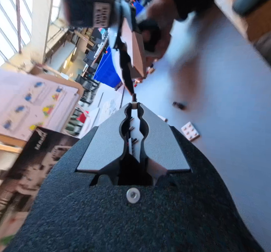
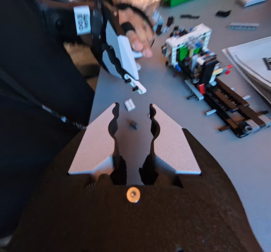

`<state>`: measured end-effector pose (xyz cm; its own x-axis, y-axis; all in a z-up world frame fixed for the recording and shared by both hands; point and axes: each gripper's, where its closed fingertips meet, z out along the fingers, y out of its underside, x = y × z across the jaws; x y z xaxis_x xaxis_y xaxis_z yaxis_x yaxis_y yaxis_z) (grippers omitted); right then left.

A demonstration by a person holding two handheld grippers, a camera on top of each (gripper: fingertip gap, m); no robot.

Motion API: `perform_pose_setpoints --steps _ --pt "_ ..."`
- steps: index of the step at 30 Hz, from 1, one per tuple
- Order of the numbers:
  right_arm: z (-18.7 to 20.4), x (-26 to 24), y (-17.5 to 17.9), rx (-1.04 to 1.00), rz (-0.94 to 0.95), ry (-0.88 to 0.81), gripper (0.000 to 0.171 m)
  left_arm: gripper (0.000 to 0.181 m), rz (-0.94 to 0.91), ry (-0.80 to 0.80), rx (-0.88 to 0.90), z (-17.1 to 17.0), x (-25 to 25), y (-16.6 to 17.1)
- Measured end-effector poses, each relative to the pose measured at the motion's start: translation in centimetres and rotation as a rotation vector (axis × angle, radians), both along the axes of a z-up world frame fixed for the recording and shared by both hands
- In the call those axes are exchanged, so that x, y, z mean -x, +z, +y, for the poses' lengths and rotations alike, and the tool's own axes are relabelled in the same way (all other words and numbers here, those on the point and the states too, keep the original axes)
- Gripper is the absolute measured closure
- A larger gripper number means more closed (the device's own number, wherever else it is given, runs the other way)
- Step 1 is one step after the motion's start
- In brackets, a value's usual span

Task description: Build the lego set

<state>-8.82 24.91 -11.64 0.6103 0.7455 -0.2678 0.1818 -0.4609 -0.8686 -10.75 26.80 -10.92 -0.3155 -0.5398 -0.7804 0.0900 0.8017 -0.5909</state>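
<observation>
My left gripper point(image 1: 134, 105) has its jaws pinching a white beam point(image 2: 135, 85) studded with black pins, held in the air above the grey surface point(image 2: 154, 74). My right gripper point(image 2: 134, 105) hangs with jaws spread and empty, over a small white plate point(image 2: 129, 104) near the surface's left edge. The half-built model point(image 2: 205, 71) stands further right.

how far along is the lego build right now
Done: a partly built model stands on the grey table. In hand: the left gripper is shut on a white beam with black pins; the right gripper is open and empty. Left: loose pieces, including a small white plate.
</observation>
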Motion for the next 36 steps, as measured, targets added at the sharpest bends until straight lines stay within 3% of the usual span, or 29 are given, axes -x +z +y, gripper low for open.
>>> perform_pose_setpoints --steps 1,3,5,7,11,15,17,28,31,36 --pt "0.7 -0.2 1.0 -0.019 0.065 -0.080 0.132 0.175 0.013 0.004 0.110 0.0 0.4 0.7" --pt "1.1 0.3 3.2 -0.075 0.229 -0.169 0.135 0.175 0.024 -0.017 0.340 -0.5 1.1 2.5" --pt "0.7 1.6 4.9 -0.063 0.411 -0.149 0.135 0.175 0.024 -0.051 0.540 -0.8 1.9 4.1" --pt "0.2 2.8 5.8 0.001 0.561 -0.084 0.138 0.175 0.007 -0.072 0.618 -1.1 2.4 5.0" --pt "-0.5 4.0 7.1 0.090 0.800 -0.008 0.148 0.176 -0.052 -0.088 0.591 -1.9 3.4 5.7" --pt "-1.0 5.6 6.5 0.192 0.879 0.032 0.147 0.175 -0.072 -0.112 0.523 -3.2 4.2 5.7" --pt "-1.4 6.2 6.9 0.220 0.936 0.059 0.155 0.175 -0.077 -0.117 0.493 -3.6 4.4 5.6" --pt "-1.2 7.4 7.3 0.289 1.083 0.061 0.157 0.165 -0.069 -0.107 0.499 -3.4 4.0 5.8" --pt "-0.8 7.2 7.4 0.291 1.156 0.053 0.157 0.172 -0.064 -0.105 0.497 -3.3 3.8 5.7" --pt "-0.5 6.9 7.0 0.252 1.110 0.028 0.157 0.173 -0.054 -0.081 0.490 -3.0 3.4 5.4"
